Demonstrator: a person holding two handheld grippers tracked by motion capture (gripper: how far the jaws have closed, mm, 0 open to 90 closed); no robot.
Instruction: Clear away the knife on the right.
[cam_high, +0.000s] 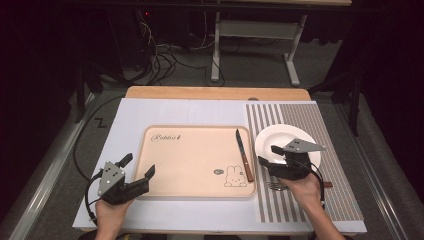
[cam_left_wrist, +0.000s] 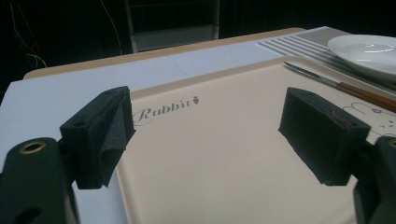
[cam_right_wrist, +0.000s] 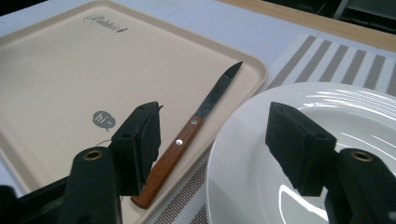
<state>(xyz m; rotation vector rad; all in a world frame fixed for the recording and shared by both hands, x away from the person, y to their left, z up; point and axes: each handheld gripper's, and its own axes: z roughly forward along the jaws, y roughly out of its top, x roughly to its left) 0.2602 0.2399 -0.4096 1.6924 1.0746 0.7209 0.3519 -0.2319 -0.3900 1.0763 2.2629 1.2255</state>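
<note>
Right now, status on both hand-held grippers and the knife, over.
Left hand-held gripper open, empty, at tray left edge. Right hand-held gripper open, empty, over white plate. Knife lies along tray's right edge, untouched. Fork beside plate; nothing blocking.

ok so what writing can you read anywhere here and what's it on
"Rabbit", script with a small carrot mark, at the far left corner of the beige tray.
"hi~", in a grey speech bubble on the tray, beside a rabbit drawing.
Nothing readable on the knife, plate or striped mat.

A lab test bench: tangled cables (cam_high: 165, 60), metal stand legs (cam_high: 255, 45), dark surroundings.
</note>
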